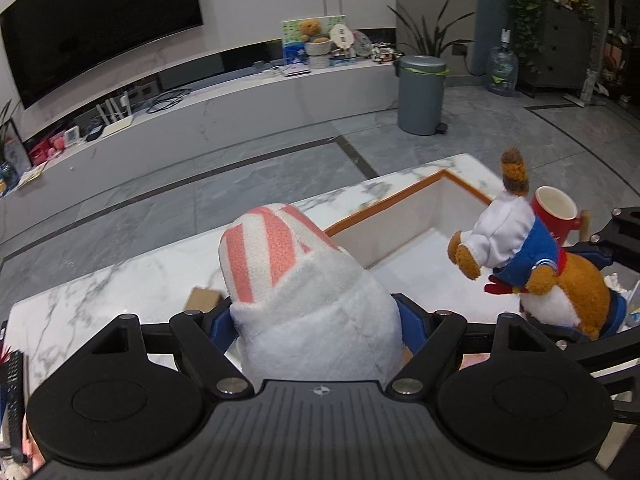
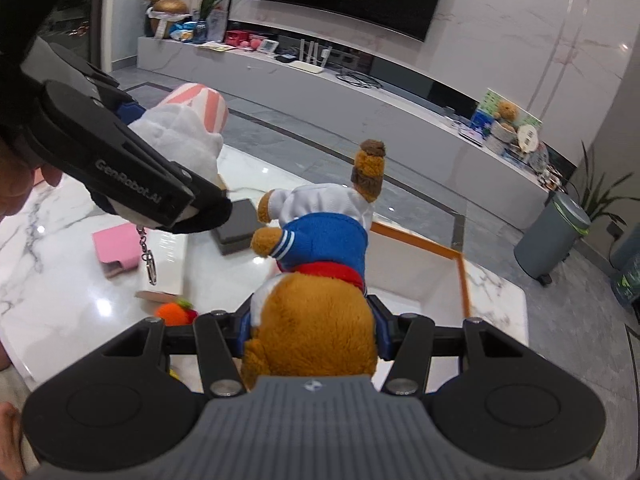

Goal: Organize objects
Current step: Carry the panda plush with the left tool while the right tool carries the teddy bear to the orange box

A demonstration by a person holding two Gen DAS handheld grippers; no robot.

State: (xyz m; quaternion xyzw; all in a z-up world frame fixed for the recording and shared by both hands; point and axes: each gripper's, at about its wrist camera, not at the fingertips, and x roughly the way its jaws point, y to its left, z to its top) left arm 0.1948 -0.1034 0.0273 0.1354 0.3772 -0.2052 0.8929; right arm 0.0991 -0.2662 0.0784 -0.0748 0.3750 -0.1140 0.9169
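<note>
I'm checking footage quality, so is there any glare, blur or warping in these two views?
Left wrist view: fisheye bends the TV console, corners dark, image sharp. Right wrist view: ceiling-light glare spots on the marble table, dark vignette at edges, slight softness on the orange box rim.

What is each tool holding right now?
Left tool: closed on the white and pink plush toy.
Right tool: closed on the brown plush toy.

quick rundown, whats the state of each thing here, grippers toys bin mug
left gripper: shut on the white plush, held above the table
white plush: gripped, lifted
right gripper: shut on the brown plush
brown plush: gripped, lifted, head forward
orange-rimmed tray: open, looks empty
red mug: open mouth showing, tilted
grey bin: lid shut, on the floor
tv: screen dark
</note>
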